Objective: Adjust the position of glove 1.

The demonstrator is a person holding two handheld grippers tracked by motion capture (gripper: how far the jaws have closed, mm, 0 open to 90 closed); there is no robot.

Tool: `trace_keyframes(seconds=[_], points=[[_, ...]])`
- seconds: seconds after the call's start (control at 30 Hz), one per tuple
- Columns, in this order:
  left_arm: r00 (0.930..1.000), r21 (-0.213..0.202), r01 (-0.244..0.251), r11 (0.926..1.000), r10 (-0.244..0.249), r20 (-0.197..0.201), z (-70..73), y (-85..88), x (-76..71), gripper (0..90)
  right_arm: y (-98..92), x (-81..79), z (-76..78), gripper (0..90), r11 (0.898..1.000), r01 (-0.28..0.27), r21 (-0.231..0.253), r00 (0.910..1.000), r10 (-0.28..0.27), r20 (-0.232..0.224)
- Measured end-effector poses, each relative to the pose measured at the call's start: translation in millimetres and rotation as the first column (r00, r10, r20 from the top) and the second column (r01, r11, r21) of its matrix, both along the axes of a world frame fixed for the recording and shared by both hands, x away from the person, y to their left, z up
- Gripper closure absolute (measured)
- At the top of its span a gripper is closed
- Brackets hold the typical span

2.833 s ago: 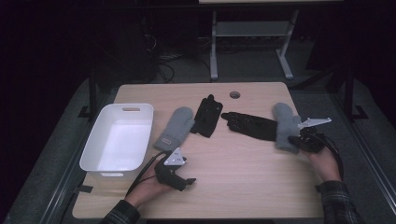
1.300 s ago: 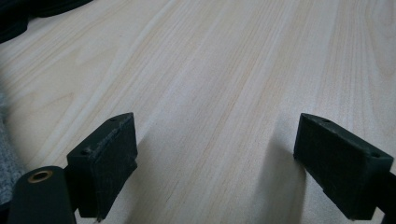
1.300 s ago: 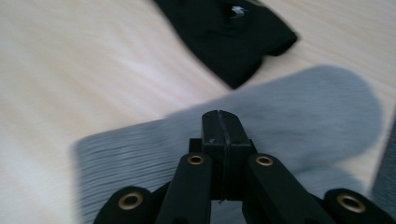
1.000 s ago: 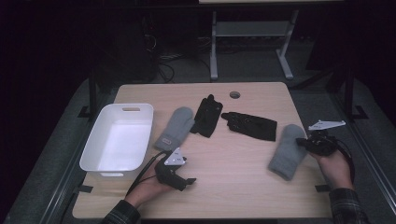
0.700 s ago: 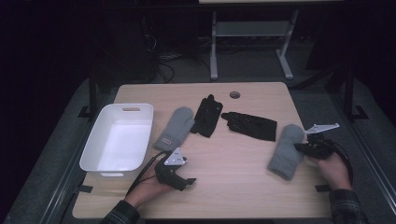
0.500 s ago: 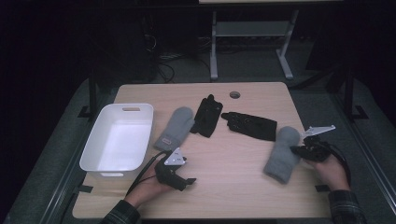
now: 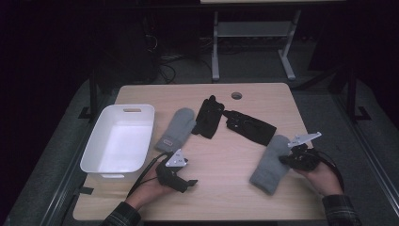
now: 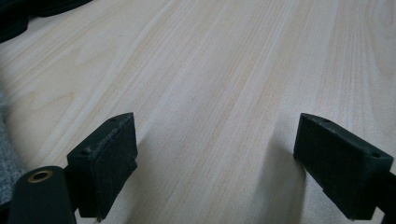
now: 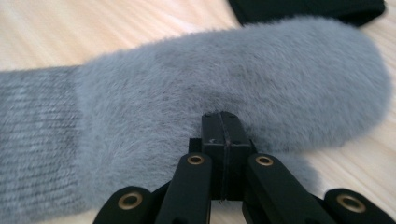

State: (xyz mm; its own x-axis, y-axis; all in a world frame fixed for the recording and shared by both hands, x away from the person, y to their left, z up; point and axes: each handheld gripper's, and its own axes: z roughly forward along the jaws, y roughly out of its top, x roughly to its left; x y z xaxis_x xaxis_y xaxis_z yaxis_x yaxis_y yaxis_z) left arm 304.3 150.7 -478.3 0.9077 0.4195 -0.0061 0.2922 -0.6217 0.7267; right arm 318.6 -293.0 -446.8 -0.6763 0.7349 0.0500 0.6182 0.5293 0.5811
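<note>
Work in hand: pairing or clearing gloves on the worktop (image 7: pixel 221 160); the right gripper (image 7: pixel 288 160) has a grey mitten (image 7: pixel 270 164) by its edge.
Right gripper fingers: pressed together on a pinch of the mitten's fluffy edge, seen closely in the right gripper view (image 9: pixel 223 140).
Grey mitten: lying flat at the near right of the worktop, cuff towards the person, just below the black glove (image 7: pixel 248 127).
Left gripper (image 7: pixel 181 181): resting on the worktop near the front edge, fingers (image 8: pixel 105 161) wide apart with bare wood between them.
Other items: second grey mitten (image 7: pixel 176 129) beside the white bin (image 7: pixel 117 143); another black glove (image 7: pixel 209 117) next to it.
Done so far: by my reckoning, little; the bin holds nothing and all four gloves lie on the worktop.
Left to do: probably carrying this mitten across to its match or the bin, then the rest.
Change from earlier: the held mitten has slid left and a touch nearer the middle; a few seconds back it was up by the black glove. The left gripper has not shifted.
</note>
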Motion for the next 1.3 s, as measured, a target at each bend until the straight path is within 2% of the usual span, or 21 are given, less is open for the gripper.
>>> trace_keyframes(seconds=[0.23,0.33,0.53,0.6,0.67,0.83,1.0,1.1,1.17,1.3], points=[[1.0000,0.000,-0.001,1.0000,0.001,0.000,0.0,0.0,-0.2,12.4,25.3,-9.3,1.9,90.0,0.997,-0.079,0.016,0.9967,0.079,-0.018],[1.0000,0.000,-0.001,1.0000,0.001,0.000,0.0,0.0,-0.2,12.4,38.5,-13.6,2.7,90.0,0.992,-0.129,0.018,0.9915,0.129,-0.015],[1.0000,0.006,-0.006,1.0000,0.006,-0.002,0.7,-0.9,-0.7,12.4,58.9,-18.0,2.8,90.0,0.982,-0.187,0.034,0.9818,0.188,-0.023],[1.0000,0.034,-0.001,0.9994,0.001,-0.010,2.9,-2.0,-0.8,12.5,66.2,-19.1,2.9,90.0,0.979,-0.203,0.035,0.9786,0.204,-0.027],[0.9997,0.041,-0.012,0.9991,0.013,-0.018,4.1,-3.7,-1.4,12.7,73.4,-19.3,2.9,90.0,0.975,-0.217,0.039,0.9755,0.218,-0.026],[0.9997,0.060,-0.006,0.9982,0.007,-0.022,5.7,-2.2,-0.2,13.0,93.1,-17.5,2.1,90.0,0.967,-0.252,0.049,0.9670,0.253,-0.027],[0.9995,0.051,-0.016,0.9986,0.018,-0.026,5.4,-1.7,0.1,13.1,109.2,-17.1,1.9,90.0,0.959,-0.278,0.062,0.9594,0.280,-0.034],[0.9993,0.045,-0.021,0.9988,0.022,-0.030,5.3,-1.9,-0.7,13.1,115.9,-17.4,1.4,90.0,0.952,-0.300,0.053,0.9529,0.302,-0.029],[0.9995,0.057,-0.015,0.9983,0.016,-0.028,5.9,-0.8,-0.2,13.2,120.6,-18.5,1.6,90.0,0.951,-0.300,0.067,0.9523,0.303,-0.035],[0.9991,0.048,-0.028,0.9985,0.029,-0.032,5.7,-0.3,0.1,13.3,129.8,-19.0,0.7,90.0,0.946,-0.318,0.070,0.9466,0.321,-0.035]])
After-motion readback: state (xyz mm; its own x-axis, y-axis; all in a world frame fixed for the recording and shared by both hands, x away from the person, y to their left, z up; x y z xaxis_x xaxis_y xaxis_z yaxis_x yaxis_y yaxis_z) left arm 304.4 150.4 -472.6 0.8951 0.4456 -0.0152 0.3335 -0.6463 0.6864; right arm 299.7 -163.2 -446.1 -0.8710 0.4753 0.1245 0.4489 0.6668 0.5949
